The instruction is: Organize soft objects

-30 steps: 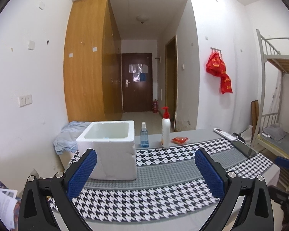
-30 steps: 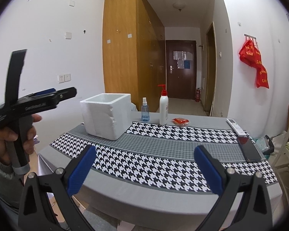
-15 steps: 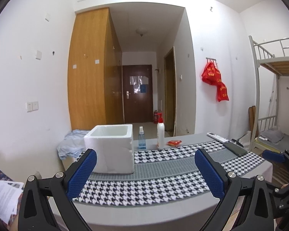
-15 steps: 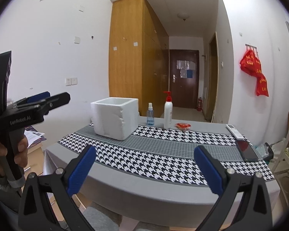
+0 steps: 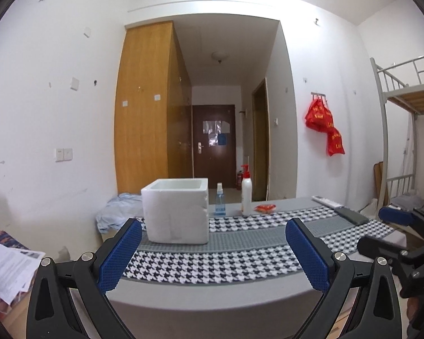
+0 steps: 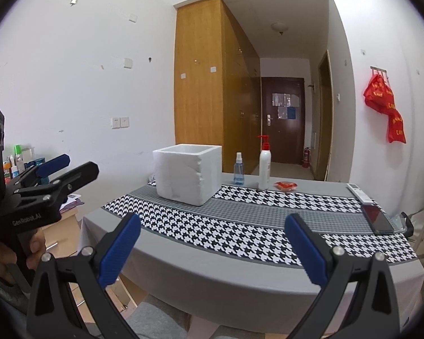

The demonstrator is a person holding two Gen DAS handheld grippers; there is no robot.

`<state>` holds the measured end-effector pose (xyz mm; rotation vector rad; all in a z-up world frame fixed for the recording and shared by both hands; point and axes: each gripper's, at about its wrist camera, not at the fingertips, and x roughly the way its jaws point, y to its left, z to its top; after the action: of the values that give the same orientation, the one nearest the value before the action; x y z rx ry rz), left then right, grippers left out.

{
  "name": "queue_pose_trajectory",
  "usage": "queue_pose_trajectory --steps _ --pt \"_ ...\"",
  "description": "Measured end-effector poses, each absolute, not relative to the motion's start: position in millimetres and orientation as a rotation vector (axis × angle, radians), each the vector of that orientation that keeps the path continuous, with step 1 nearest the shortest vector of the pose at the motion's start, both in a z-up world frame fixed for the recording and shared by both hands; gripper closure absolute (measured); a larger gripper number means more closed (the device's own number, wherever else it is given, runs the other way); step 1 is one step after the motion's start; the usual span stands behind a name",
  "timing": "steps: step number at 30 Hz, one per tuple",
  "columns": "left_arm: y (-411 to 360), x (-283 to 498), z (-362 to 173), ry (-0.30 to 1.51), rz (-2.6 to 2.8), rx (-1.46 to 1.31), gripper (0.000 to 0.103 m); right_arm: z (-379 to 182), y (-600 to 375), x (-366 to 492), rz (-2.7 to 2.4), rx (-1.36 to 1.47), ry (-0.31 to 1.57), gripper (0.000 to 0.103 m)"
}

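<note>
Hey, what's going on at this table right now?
A person holds a pair of tongs in each hand, back from the table. Both the left tongs and right tongs are open and empty. A white foam box, two bottles and a small red packet sit untouched on the checked cloth.

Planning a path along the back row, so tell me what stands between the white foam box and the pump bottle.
A small blue spray bottle stands between the foam box and the pump bottle, apart from both. Both wrist views show it.
</note>
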<state>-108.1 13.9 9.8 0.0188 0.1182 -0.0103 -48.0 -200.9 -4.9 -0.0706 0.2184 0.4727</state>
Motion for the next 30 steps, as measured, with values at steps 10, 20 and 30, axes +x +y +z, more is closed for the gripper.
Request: queue_pose_trajectory --steps 10,20,30 --pt "22.2 -105.5 -8.6 0.161 0.026 0.006 0.001 -14.9 -195.5 -50.3 0.486 -0.057 0.216 0.000" --pt "15.2 -111.1 -10.0 0.177 -0.017 0.009 0.001 -16.2 -188.9 -54.5 0.494 -0.083 0.217 0.000" --pt "7.8 -112.5 -12.1 0.177 0.005 0.032 0.001 -15.8 -192.3 -55.4 0.481 -0.071 0.220 0.000"
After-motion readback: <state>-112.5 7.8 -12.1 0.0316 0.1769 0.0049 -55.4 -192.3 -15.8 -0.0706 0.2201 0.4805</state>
